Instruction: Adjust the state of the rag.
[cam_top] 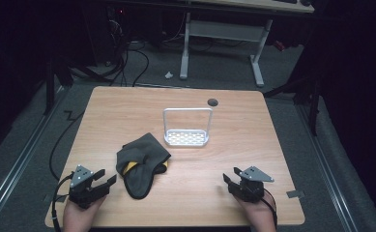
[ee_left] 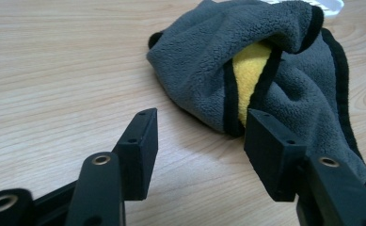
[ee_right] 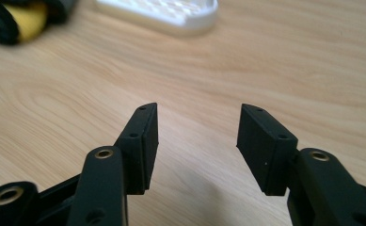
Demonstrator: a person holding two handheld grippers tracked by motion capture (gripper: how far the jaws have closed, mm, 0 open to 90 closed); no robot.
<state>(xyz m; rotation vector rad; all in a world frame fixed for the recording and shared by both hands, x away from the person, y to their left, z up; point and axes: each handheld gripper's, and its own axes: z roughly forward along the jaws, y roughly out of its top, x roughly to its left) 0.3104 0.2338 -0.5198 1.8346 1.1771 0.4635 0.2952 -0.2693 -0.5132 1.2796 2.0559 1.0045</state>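
A crumpled grey cloth (cam_top: pixel 142 162) with black trim and a yellow inner side lies left of the table's middle. In the left gripper view the grey cloth (ee_left: pixel 265 70) lies just ahead and to the right of the jaws, apart from them. My left gripper (cam_top: pixel 104 180) rests near the front left edge, open, with bare wood between its jaws (ee_left: pixel 199 141). My right gripper (cam_top: pixel 230 180) sits near the front right edge, also open and holding nothing (ee_right: pixel 197 136). A white rack (cam_top: pixel 187 129) with a tall wire handle and perforated base stands behind the cloth, mid-table.
The wooden table (cam_top: pixel 253 145) has a dark round grommet (cam_top: pixel 212 102) near its far edge. Beyond it are a white-legged desk (cam_top: pixel 222 34) and cables on a grey floor. A rail (cam_top: pixel 11 169) runs along the floor at the left.
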